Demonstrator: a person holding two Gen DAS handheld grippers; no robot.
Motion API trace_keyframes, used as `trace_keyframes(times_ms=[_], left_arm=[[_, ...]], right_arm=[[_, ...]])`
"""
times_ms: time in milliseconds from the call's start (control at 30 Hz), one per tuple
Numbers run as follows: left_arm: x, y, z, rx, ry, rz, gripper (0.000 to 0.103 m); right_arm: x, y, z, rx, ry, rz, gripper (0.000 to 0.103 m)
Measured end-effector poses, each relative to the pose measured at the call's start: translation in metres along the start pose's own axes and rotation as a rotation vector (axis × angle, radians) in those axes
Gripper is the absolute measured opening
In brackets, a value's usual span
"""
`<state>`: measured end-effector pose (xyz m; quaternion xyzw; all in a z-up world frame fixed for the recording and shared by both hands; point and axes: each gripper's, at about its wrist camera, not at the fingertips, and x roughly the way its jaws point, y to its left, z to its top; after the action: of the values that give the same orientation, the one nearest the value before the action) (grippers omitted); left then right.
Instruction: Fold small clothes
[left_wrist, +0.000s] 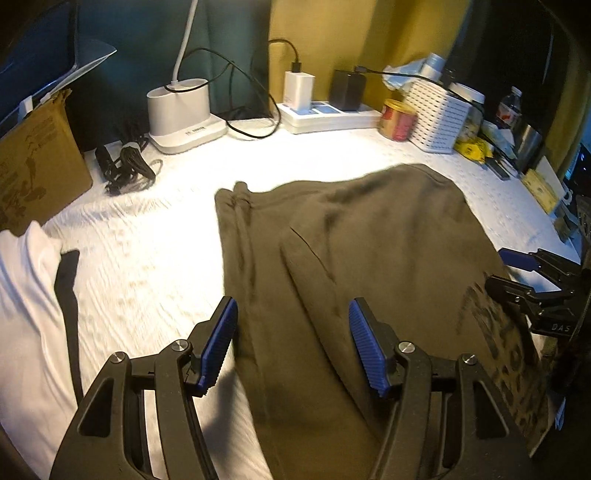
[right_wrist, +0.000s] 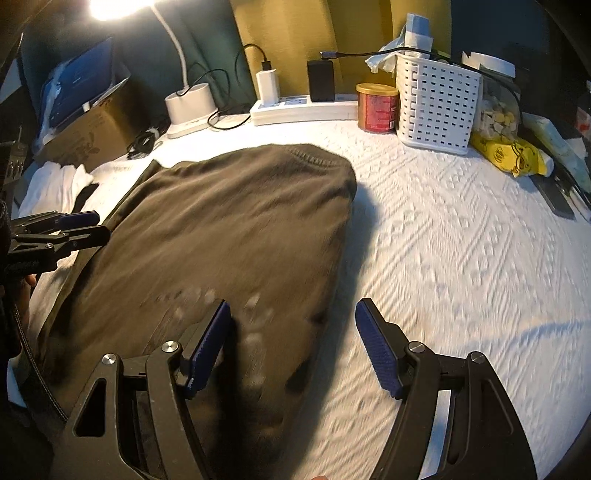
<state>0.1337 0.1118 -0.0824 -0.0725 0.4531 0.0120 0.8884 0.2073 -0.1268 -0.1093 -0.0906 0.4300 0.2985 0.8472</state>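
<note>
A dark olive-brown shirt (left_wrist: 351, 258) lies spread on the white textured bedspread (left_wrist: 147, 266), its printed lettering near the right. It also shows in the right wrist view (right_wrist: 221, 240). My left gripper (left_wrist: 291, 347) is open and empty, low over the shirt's near left part. My right gripper (right_wrist: 291, 347) is open and empty over the shirt's near right edge. The right gripper also shows at the right edge of the left wrist view (left_wrist: 517, 273). The left gripper shows at the left edge of the right wrist view (right_wrist: 85, 227).
A white garment with a black strip (left_wrist: 33, 295) lies at the left. At the back stand a cardboard box (left_wrist: 37, 162), a white lamp base (left_wrist: 181, 114), a power strip with chargers (left_wrist: 325, 114), a red can (left_wrist: 399, 120), a white basket (left_wrist: 439, 118) and a yellow packet (right_wrist: 509, 155).
</note>
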Motion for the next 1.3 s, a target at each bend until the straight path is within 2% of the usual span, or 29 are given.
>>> trace_keyframes(times_ms=[67, 167, 367, 733, 867, 1067, 1167, 1200, 1233, 1300], left_arm=[[0.006, 0.006, 0.004, -0.016, 0.002, -0.018, 0.064], [0.016, 0.016, 0.013, -0.048, 0.001, -0.023, 0.073], [0.032, 0.025, 0.026, -0.077, 0.002, -0.092, 0.076], [0.041, 0.001, 0.03, 0.026, -0.007, -0.153, 0.079], [0.044, -0.014, 0.03, 0.094, -0.002, -0.131, 0.079], [0.046, -0.026, 0.027, 0.156, -0.01, -0.123, 0.061], [0.045, -0.027, 0.028, 0.155, -0.013, -0.146, 0.048], [0.046, -0.028, 0.028, 0.155, -0.01, -0.158, 0.04], [0.046, -0.029, 0.028, 0.156, -0.011, -0.158, 0.038], [0.046, -0.03, 0.029, 0.161, -0.011, -0.164, 0.032]], right_arm=[[0.006, -0.004, 0.007, 0.003, -0.002, -0.003, 0.074], [0.014, -0.008, 0.017, 0.009, -0.007, -0.001, 0.074], [0.028, -0.013, 0.032, 0.01, -0.01, 0.007, 0.074], [0.046, -0.012, 0.051, 0.0, -0.011, 0.034, 0.074], [0.05, -0.007, 0.054, -0.018, -0.003, 0.041, 0.074], [0.055, 0.0, 0.059, -0.042, 0.002, 0.029, 0.074], [0.055, 0.003, 0.059, -0.05, 0.001, 0.039, 0.073], [0.056, 0.004, 0.059, -0.055, 0.003, 0.048, 0.073], [0.056, 0.005, 0.059, -0.06, 0.003, 0.051, 0.071], [0.055, 0.006, 0.059, -0.067, 0.001, 0.052, 0.059]])
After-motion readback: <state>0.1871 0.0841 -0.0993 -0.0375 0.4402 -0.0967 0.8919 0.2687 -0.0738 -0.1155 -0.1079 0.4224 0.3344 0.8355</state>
